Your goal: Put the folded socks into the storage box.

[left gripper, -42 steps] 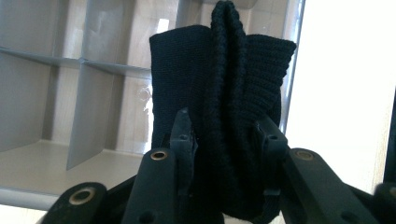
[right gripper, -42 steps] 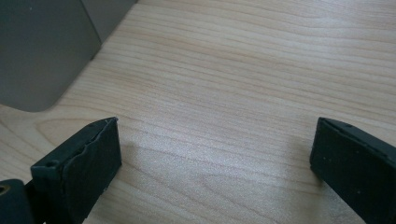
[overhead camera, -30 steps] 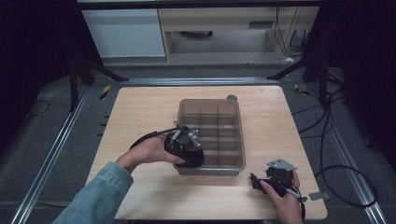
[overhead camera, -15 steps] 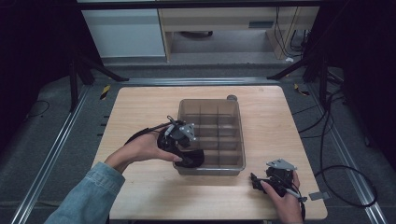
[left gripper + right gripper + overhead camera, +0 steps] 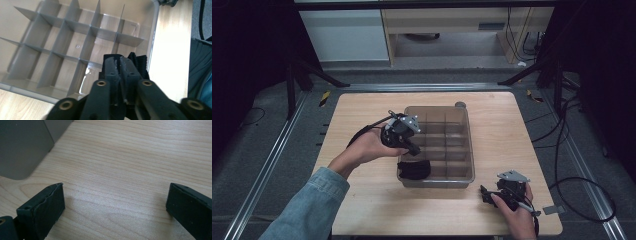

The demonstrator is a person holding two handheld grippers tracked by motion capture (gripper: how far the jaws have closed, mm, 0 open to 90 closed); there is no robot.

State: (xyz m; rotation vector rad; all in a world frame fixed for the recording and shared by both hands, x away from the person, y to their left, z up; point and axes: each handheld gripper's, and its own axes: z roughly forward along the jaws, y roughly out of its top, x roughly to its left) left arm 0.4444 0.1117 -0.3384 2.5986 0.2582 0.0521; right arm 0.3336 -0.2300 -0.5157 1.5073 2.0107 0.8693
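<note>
A clear plastic box [image 5: 468,145] with grid dividers stands in the middle of the wooden table. A black ribbed cloth item [image 5: 413,169] lies in its near-left corner compartment. My left gripper [image 5: 414,151] hangs just above that compartment, tilted down toward it. In the left gripper view its jaws [image 5: 120,62] have just been closing and now meet with nothing between them; the black item [image 5: 141,63] lies beyond them against the box wall [image 5: 155,32]. My right gripper [image 5: 485,195] rests on the table at the near right, its jaws [image 5: 115,200] wide apart over bare wood.
A small dark round thing [image 5: 460,104] sits on the table at the box's far right corner. Black cables [image 5: 562,165] trail off the table's right side. Metal rails run along both sides of the table.
The left gripper has lifted a little and drawn back from the black item, which stays in the box's near-left compartment. The right gripper has not moved.
</note>
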